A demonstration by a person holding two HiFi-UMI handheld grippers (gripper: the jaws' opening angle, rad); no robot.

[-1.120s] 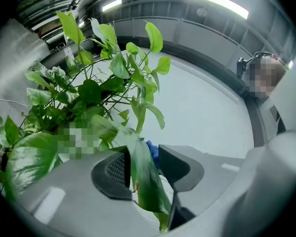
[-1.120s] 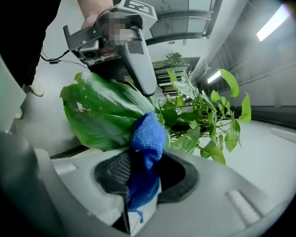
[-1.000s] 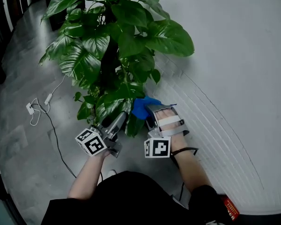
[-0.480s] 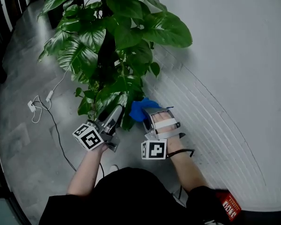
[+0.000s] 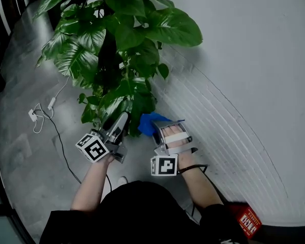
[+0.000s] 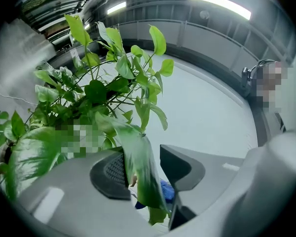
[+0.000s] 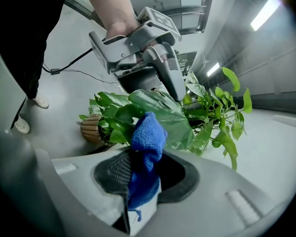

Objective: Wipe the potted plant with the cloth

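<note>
The potted plant (image 5: pixel 117 39) stands on the floor by the wall, with big green leaves. My left gripper (image 5: pixel 123 118) reaches into its lower leaves and is shut on one long leaf (image 6: pixel 138 167), which hangs between its pads (image 6: pixel 111 174). My right gripper (image 5: pixel 159 129), just to the right, is shut on a blue cloth (image 5: pixel 148 122). In the right gripper view the cloth (image 7: pixel 147 132) bunches up from the jaws and lies against that broad leaf (image 7: pixel 172 117), whose end the left gripper (image 7: pixel 180 97) holds. A brownish pot (image 7: pixel 91 128) shows behind low leaves.
A white wall (image 5: pixel 244 75) rises close on the right, its base running along behind the plant. A white plug and cord (image 5: pixel 40 117) and a black cable (image 5: pixel 61 151) lie on the grey floor to the left. My shoe (image 7: pixel 22 125) stands near the pot.
My right gripper has drawn the cloth a little down and toward me along the leaf. The left gripper has kept its hold on the leaf in place.
</note>
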